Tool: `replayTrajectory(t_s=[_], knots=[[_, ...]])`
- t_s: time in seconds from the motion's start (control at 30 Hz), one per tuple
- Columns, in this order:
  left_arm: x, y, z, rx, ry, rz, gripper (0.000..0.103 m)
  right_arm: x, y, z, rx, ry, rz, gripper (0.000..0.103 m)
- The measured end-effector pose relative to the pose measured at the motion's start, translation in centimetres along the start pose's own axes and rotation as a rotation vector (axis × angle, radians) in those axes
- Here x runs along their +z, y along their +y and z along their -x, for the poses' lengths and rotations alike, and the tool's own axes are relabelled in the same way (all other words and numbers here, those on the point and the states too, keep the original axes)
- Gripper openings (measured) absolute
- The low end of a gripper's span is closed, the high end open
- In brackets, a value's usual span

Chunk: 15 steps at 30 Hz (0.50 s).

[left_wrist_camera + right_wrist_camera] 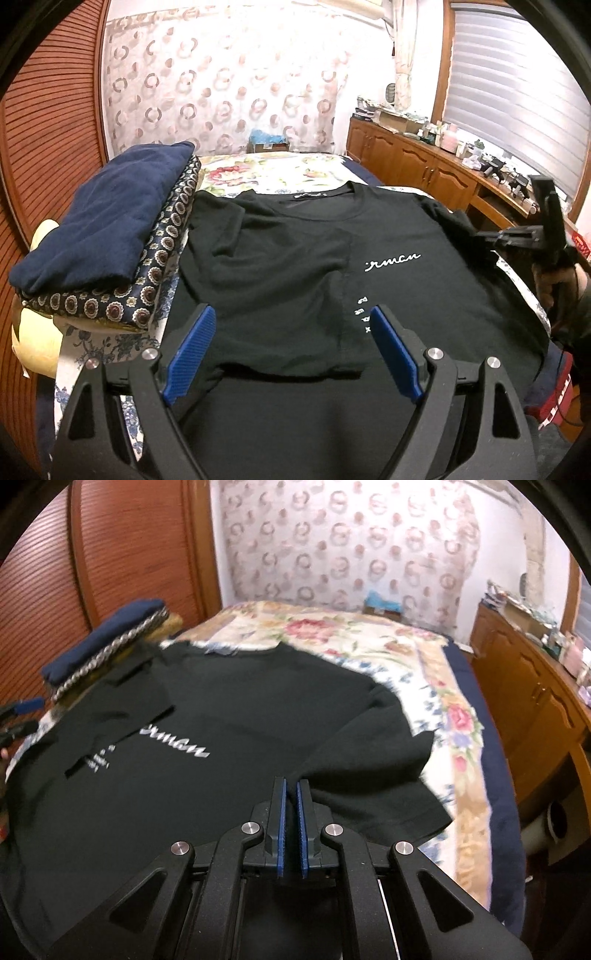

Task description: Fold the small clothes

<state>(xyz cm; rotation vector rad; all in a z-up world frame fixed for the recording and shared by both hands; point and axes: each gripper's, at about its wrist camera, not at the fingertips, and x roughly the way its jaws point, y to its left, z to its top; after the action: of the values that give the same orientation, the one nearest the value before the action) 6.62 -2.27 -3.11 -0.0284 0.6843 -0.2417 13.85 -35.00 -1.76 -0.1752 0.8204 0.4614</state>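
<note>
Shirt (369,229) lay flat on the bed (369,635). Right claw (290,786) pinched its sleeve at 3 o'clock; left claw (291,317) hung wide open, holding nothing. Best: pull that sleeve slowly across, keeping it flat.

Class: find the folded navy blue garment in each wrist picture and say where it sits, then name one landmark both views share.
Left wrist view: the folded navy garment lies at centre left, atop a patterned cushion, left of the black T-shirt.
Right wrist view: navy garment at upper left, blurred.
Shared landmark: the T-shirt's white lettering.
</note>
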Motion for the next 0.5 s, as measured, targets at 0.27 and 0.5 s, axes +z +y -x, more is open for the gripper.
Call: replayTrajectory(t_s=[0.27,0.5], knots=[[-0.3,-1.1,0.5,-0.008,-0.014,-0.013,0.086,-1.3,1.1,-0.6,0.013,0.035,-0.014,0.017],[-0.3,-2.3,0.7,-0.019,-0.024,-0.028,0.086,-0.2,-0.2,3.3,-0.044,-0.073,-0.027,0.043]])
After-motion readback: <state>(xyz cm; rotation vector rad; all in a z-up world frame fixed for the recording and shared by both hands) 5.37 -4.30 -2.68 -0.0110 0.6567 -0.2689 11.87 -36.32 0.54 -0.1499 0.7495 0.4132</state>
